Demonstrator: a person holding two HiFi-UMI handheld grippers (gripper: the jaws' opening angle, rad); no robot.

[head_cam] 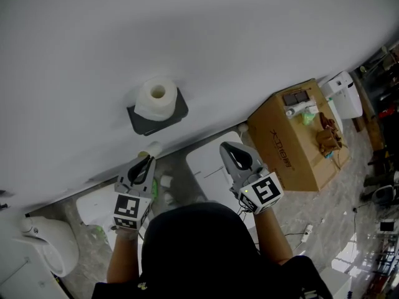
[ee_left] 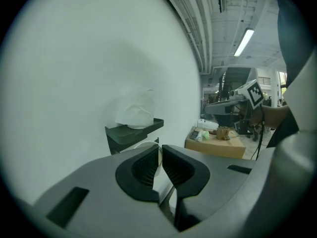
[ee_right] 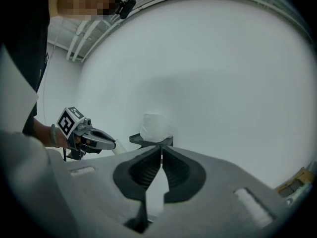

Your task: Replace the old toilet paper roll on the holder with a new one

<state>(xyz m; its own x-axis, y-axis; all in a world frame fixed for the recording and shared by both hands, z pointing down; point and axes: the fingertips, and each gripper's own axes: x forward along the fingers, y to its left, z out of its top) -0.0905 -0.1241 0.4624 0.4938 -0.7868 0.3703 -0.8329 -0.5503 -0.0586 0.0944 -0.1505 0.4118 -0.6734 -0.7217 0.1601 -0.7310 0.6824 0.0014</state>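
Against the plain white wall (head_cam: 187,30) ahead of me sits the dark grey wall holder with a flat shelf top (head_cam: 144,124). The full white toilet paper roll (head_cam: 156,98) stands upright on that shelf, hole facing up. Just near of the holder and slightly left, my left gripper (head_cam: 148,161) has its fingers almost together, pinching a short pale tube (head_cam: 153,149) that pokes out past the tips. I take it for the bare core of the old roll, though it is too small to be sure. My right gripper (head_cam: 229,149) hangs to the right of the holder, apart from it, with its fingers pressed together on nothing. Farther right a brown cardboard box (head_cam: 293,136) rests on the floor, and a white toilet (head_cam: 50,245) shows at the near left. By my reckoning the old roll is off and I am at the switch: the core must go, and the new roll must be set in its working place. The next move calls for my right fingers to spread wide enough to span the roll, come in level with the shelf, and close softly on its sides so the paper is not crushed. Meanwhile my left carries the tube clear. Whether a bar sits under the shelf I cannot make out.
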